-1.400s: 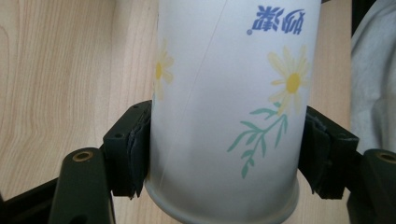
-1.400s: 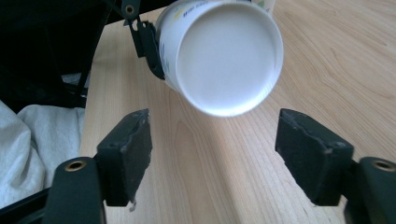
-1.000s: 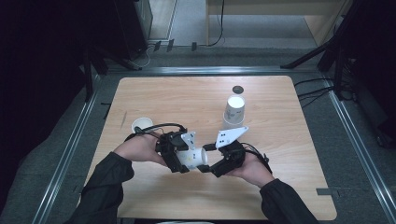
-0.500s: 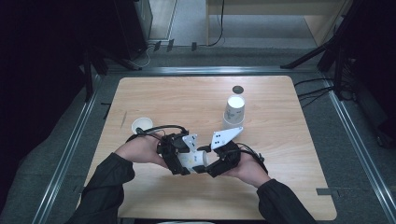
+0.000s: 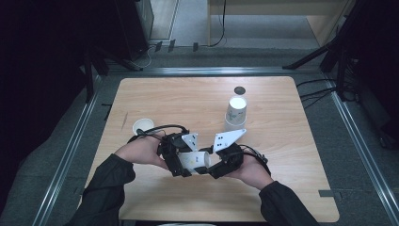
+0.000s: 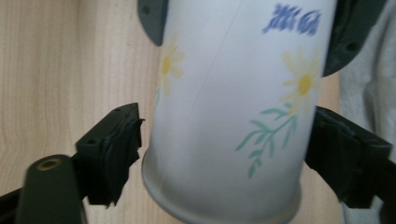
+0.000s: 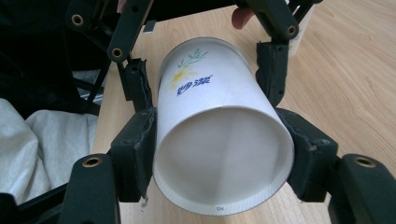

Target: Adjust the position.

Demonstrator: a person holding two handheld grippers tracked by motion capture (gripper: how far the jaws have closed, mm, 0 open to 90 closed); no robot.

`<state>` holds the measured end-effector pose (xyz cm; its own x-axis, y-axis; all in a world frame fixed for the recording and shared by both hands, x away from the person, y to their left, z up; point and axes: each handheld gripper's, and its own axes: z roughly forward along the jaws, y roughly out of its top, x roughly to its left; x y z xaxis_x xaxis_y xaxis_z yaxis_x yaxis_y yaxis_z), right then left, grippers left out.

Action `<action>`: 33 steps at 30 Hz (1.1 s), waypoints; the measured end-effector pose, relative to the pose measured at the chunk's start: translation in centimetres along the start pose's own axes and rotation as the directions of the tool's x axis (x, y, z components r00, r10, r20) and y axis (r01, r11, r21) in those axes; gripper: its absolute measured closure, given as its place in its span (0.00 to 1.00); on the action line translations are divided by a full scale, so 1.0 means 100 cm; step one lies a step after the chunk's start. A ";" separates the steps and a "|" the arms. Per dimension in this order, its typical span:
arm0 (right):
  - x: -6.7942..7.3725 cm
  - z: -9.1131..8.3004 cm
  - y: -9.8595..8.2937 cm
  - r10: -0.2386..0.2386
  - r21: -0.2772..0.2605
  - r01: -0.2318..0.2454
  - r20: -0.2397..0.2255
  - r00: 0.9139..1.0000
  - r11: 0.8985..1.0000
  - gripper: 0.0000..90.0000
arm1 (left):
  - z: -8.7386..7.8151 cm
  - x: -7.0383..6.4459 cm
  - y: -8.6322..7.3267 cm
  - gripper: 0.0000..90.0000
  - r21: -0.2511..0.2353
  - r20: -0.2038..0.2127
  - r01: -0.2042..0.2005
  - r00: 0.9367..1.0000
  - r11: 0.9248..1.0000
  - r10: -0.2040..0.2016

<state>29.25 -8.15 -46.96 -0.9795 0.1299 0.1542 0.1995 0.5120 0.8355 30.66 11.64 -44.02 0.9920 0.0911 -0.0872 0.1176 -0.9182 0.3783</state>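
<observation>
Flowered paper cup is up off the table, right gripper clamping its base, left gripper flanking its rim without clear contact; placing remains.

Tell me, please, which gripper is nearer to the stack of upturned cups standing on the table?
The right gripper. It sits just below the stack of upturned cups towards the person. The left gripper lies farther to the left, across the flowered cup held between them.

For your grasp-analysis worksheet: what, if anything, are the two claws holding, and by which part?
A flowered paper cup lying sideways. The right claw clamps its walls at the base end. The left claw straddles its other end, one pad apart.
</observation>
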 end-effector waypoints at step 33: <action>-0.013 -0.041 -0.007 0.056 -0.089 -0.054 0.019 0.998 0.995 0.39 | -0.013 0.006 -0.044 0.10 -0.314 0.034 0.170 0.985 0.934 -0.168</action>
<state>30.24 -12.14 -45.65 -0.9661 0.1746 0.1904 0.2485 0.4271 0.8694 30.83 16.23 -44.56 0.9559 0.2314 -0.1807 0.2932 -0.7211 0.6277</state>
